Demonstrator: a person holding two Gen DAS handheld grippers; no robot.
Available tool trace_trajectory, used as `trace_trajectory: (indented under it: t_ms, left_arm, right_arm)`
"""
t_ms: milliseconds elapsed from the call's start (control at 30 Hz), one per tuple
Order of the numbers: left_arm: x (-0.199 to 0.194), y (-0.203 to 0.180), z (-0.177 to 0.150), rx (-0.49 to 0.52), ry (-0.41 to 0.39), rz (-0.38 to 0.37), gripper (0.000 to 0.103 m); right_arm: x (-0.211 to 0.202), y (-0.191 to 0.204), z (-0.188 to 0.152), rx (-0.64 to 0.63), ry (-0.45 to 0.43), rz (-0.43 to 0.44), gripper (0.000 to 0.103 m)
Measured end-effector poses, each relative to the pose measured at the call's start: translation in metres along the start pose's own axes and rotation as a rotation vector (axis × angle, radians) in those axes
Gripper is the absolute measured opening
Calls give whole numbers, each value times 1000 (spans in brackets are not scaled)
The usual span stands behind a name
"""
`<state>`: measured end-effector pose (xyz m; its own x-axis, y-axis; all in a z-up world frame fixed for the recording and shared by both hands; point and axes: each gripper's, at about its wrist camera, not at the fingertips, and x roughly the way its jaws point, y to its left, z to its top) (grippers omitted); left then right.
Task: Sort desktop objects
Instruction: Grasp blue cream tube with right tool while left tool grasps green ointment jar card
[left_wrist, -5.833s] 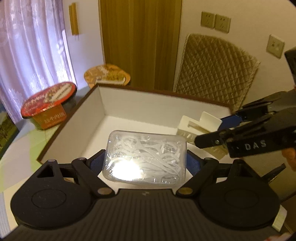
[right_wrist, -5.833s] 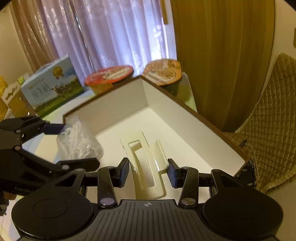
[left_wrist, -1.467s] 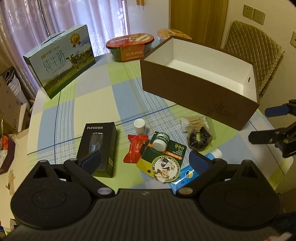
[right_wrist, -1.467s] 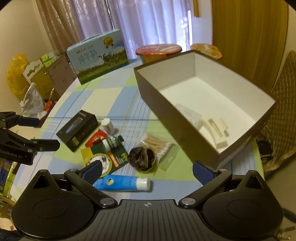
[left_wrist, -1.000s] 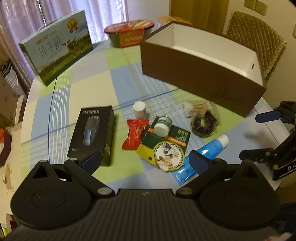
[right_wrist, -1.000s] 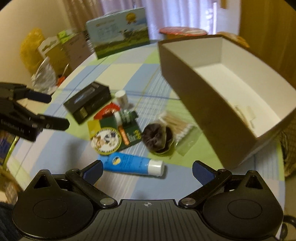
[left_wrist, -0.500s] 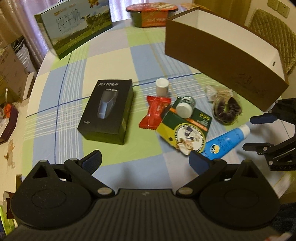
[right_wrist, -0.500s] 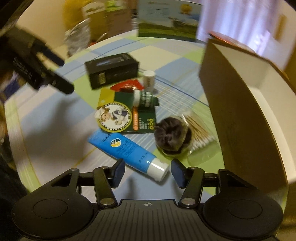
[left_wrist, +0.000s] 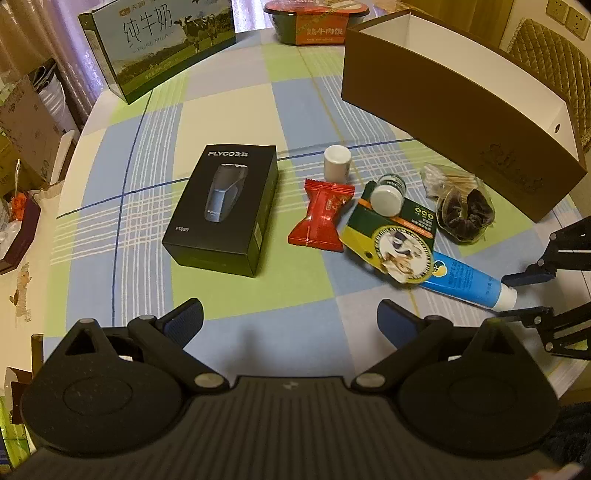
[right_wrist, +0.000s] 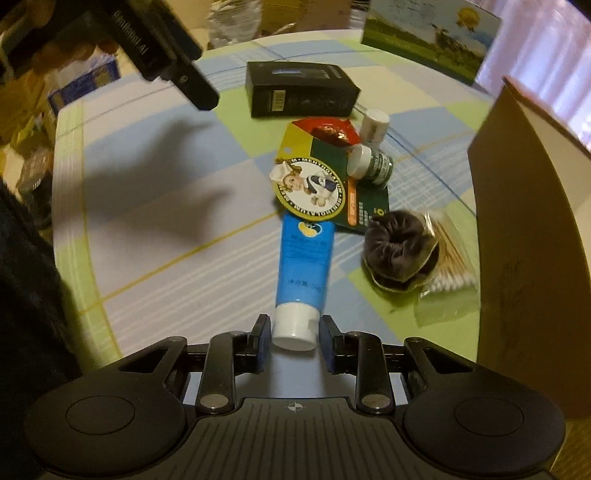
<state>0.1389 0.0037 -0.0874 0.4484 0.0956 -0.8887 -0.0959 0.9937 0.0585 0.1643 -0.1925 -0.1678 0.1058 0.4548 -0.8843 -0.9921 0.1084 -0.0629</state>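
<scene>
Blue tube (right_wrist: 304, 258) flat on the table (right_wrist: 162, 236), white cap (right_wrist: 295, 328) toward the right gripper (right_wrist: 294, 341), crimped tail tucked under the green-and-yellow card (right_wrist: 325, 184). Long axis nearly in line with the right wrist camera's forward look, leaning only slightly off it. Cap sitting squarely between the two right fingers (right_wrist: 260, 345), a narrow gap visible on each side: fingers partly drawn in around the cap but, to judge by those gaps, not yet pressing it, so released rather than clenched. In the left wrist view, same tube (left_wrist: 461, 282) slanting down toward the right gripper (left_wrist: 524, 295), one finger above the cap, one below.

Left gripper (left_wrist: 290, 319) well back from the pile, spread wide and empty, pointing at bare checked cloth short of the black shaver box (left_wrist: 225, 206). Right side clearly the nearer of the two to the tube.

Coming move, as a judgement: squeeze across the cap, then draw the tube back along its own axis to free the tail from under the card before lifting toward the brown box (right_wrist: 532, 236), standing just to the right. Risk of dragging the card and the small green bottle (right_wrist: 371, 164) lying on it. Dark scrunchie (right_wrist: 399, 247) and cotton-swab packet (right_wrist: 448, 269) just beside the tube, on the box side, apart from the cap.
</scene>
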Motion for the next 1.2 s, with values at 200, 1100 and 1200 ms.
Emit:
trace_trajectory:
  t_ms: [200, 1100, 1200]
  left_arm:
    - [3, -9, 5, 24, -3, -20, 99]
    - [43, -74, 50, 337, -111, -174, 75]
    - [61, -84, 59, 417, -101, -181, 57]
  right_arm:
    - [11, -4, 15, 111, -42, -18, 43]
    - [-45, -32, -85, 598, 54, -232, 28]
    - [-49, -33, -94, 661, 46, -259, 28]
